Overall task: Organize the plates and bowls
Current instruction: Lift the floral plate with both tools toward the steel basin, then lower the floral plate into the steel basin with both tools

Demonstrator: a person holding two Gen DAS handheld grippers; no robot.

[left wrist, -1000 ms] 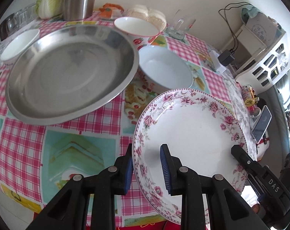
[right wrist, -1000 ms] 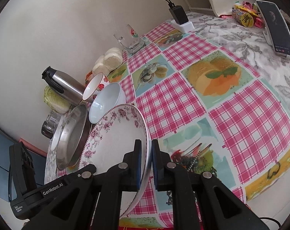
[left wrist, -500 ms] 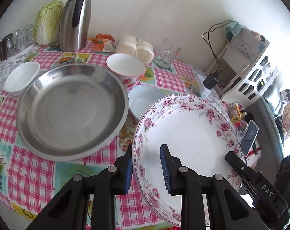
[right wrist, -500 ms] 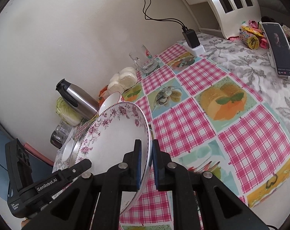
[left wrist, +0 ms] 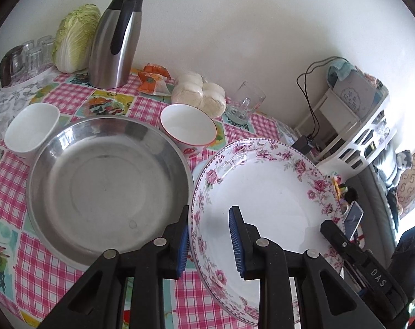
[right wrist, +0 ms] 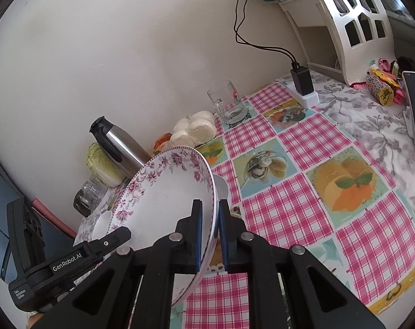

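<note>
Both grippers clamped on 1 floral plate (left wrist: 265, 192), lifted clear of the checked tablecloth (left wrist: 10, 192) and tilted. Left gripper (left wrist: 210, 242) pinching the plate's near-left rim, 1 blue pad (left wrist: 183, 246) outside under the rim, the other on the white inner face. Right gripper (right wrist: 209, 233) nearly pressed together, squeezing the thin rim (right wrist: 211, 219) on the opposite edge, seen edge-on between its 2 pads. Just left of the left gripper, touching nothing held: a large steel basin (left wrist: 106, 189) flat on the cloth. Beyond the basin, a red-rimmed bowl (left wrist: 188, 131) and, further left, a white bowl (left wrist: 30, 131). Behind the plate, mostly hidden, the edge of another white bowl (right wrist: 221, 186). Far ahead by the wall: steel flask (left wrist: 115, 41), cabbage (left wrist: 73, 38), glass mug (left wrist: 245, 104).
</note>
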